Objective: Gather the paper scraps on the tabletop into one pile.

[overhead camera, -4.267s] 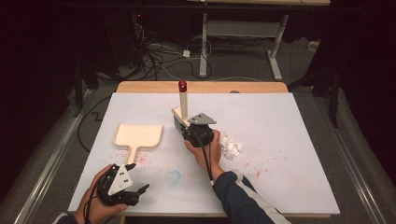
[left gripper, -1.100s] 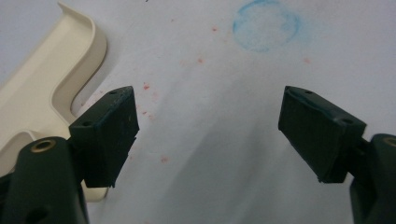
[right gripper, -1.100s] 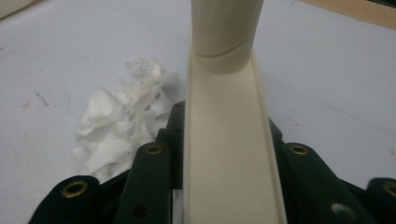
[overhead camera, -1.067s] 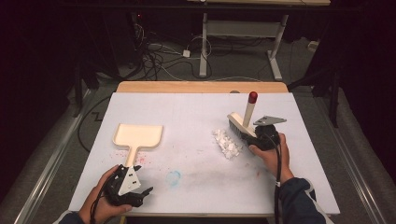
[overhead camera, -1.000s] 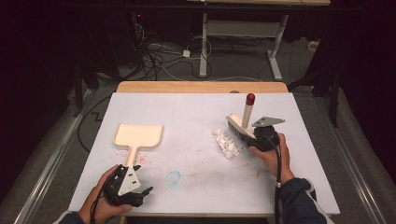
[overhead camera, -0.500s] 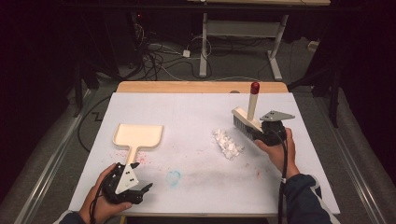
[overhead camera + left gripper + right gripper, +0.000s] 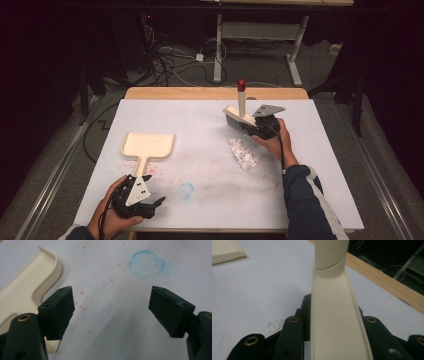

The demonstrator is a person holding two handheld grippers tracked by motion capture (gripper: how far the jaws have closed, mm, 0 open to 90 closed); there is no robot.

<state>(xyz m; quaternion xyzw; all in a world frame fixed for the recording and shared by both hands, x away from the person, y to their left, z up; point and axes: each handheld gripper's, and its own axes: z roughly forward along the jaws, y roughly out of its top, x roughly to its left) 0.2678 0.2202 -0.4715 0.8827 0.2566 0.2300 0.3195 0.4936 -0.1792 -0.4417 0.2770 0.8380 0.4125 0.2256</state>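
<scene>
Since the earlier frame the right gripper (image 7: 261, 129) has carried the brush (image 7: 239, 118) further up the white table (image 7: 320, 165), beyond the crumpled white scraps (image 7: 242, 153). Its jaws are clamped on the smooth cream plastic back, probably to sweep toward the flat cream dustpan (image 7: 148, 145). The left gripper (image 7: 149, 206), jaws apart, rests by the dustpan's handle, near the front edge.
</scene>
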